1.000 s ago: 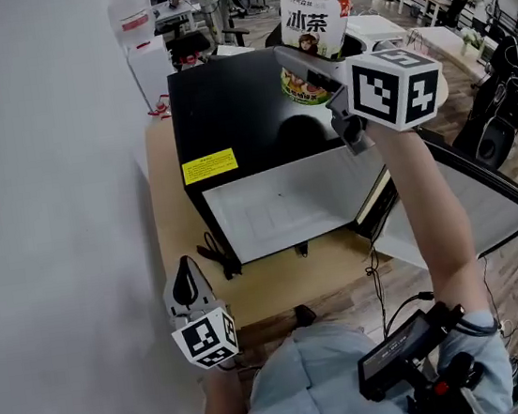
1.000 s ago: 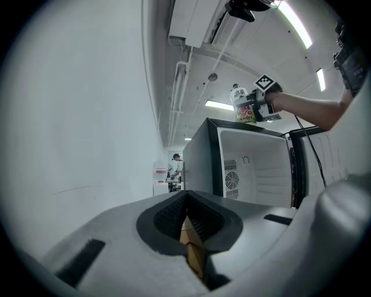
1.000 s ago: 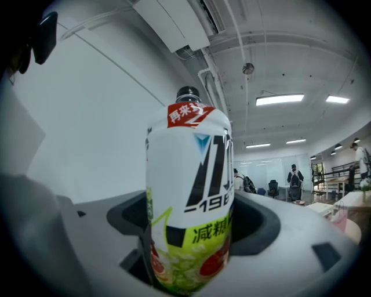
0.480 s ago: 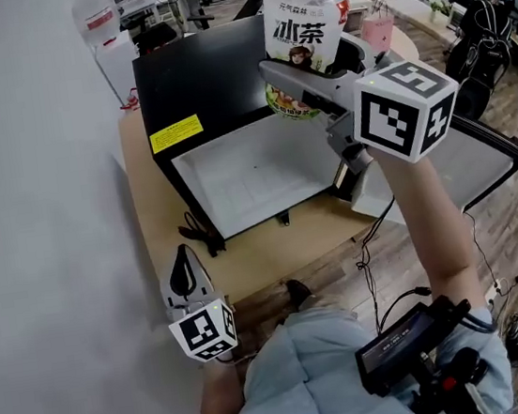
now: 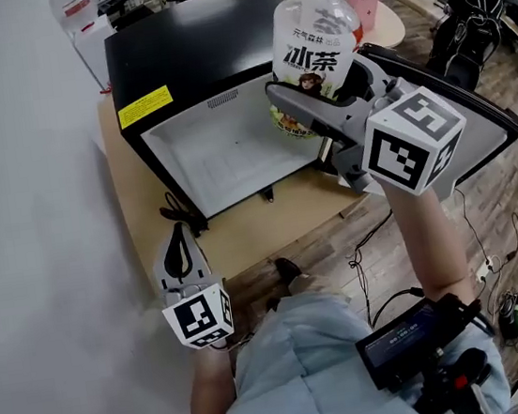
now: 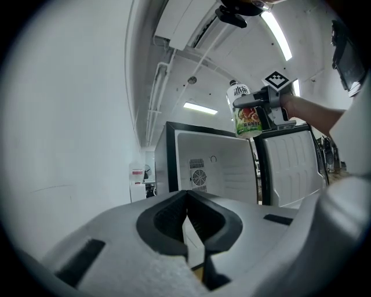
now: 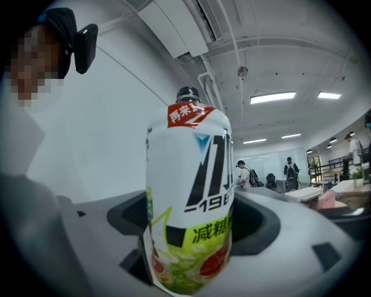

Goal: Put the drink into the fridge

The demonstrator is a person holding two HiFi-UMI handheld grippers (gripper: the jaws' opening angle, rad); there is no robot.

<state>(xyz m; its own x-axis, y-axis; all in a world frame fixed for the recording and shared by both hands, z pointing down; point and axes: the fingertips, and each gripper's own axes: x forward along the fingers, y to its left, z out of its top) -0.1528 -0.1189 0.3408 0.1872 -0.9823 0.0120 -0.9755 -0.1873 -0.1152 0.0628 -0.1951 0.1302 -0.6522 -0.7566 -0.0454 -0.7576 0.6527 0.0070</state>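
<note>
While one black fridge (image 5: 180,41) stands on a wooden table (image 5: 245,241) with its single door (image 5: 472,97) swung wide, one drink bottle (image 5: 315,38) is held upright before the white interior, clamped low by the right gripper (image 5: 308,114); the left gripper (image 5: 183,259), jaws closed on nothing, hangs well apart

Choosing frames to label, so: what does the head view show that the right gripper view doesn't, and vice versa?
Head view only: the black mini fridge standing open, its yellow sticker, the wooden table under it, and the left claw low by the wall. Right gripper view only: ceiling lights and pipes overhead. Both: the iced tea bottle upright in the right claw, jaws closed on its lower half.
</note>
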